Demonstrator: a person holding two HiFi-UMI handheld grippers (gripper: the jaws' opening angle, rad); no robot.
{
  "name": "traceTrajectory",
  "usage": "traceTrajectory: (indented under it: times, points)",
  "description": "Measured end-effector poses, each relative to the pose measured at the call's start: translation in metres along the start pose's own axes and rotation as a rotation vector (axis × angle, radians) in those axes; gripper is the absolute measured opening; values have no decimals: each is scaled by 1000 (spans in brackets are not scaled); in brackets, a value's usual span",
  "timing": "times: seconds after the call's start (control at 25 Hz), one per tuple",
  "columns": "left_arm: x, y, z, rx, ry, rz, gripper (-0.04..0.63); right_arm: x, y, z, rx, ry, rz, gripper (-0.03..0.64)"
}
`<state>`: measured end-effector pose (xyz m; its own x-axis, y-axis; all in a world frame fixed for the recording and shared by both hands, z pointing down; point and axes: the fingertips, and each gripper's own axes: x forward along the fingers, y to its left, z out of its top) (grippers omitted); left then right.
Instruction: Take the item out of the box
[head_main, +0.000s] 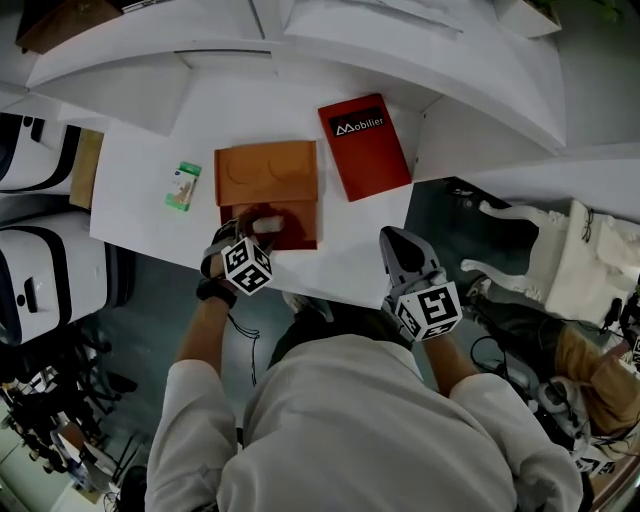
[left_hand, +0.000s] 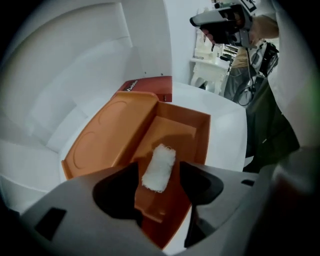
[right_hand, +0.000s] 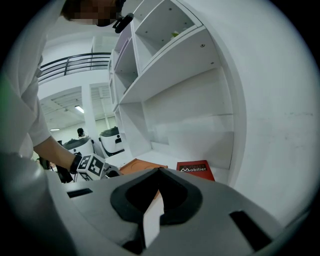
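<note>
Looking down from the head view, you had the left gripper (head_main: 262, 222) over the near half of the orange box (head_main: 268, 175), pointing steeply down. Its jaws stood partway apart w/ the white item (left_hand: 160, 167) between them. A thin strip of orange showed on each side of the item, so the pads weren't pressing and nothing was held. The item, a small fuzzy white roll, lay on the floor of the box's open tray, long axis running near to far. The tray's flat lid w/ two round embossed circles was folded back on the far side & lay flat on the white table (head_main: 150, 215).

Your right gripper (head_main: 394, 240) hung at the near right edge of the table, well apart from the box. Its jaws were together, w/ nothing in them; in the right gripper view only a pale sliver showed at the seam. It pointed toward the far shelves (right_hand: 170, 55), only slightly downward.

Right of the box, just beside the lid's far corner, lay a red flat pack (head_main: 366, 147) printed "Mobilier", tilted a bit. Left of the box, apart from it, lay a small green-and-white packet (head_main: 183, 186). Each gripper's marker cube sat near your wrist: left cube (head_main: 246, 265), right cube (head_main: 432, 310).
</note>
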<state>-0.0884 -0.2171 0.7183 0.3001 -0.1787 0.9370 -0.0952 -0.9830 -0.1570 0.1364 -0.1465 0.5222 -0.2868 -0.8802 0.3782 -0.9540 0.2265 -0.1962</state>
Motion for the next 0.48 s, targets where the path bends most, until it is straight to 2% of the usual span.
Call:
traceTrajectory:
  times: [0.48]
  points:
    - [31,-1,-9,56,79,-77,241,3,-5,0,6,9,-14,23]
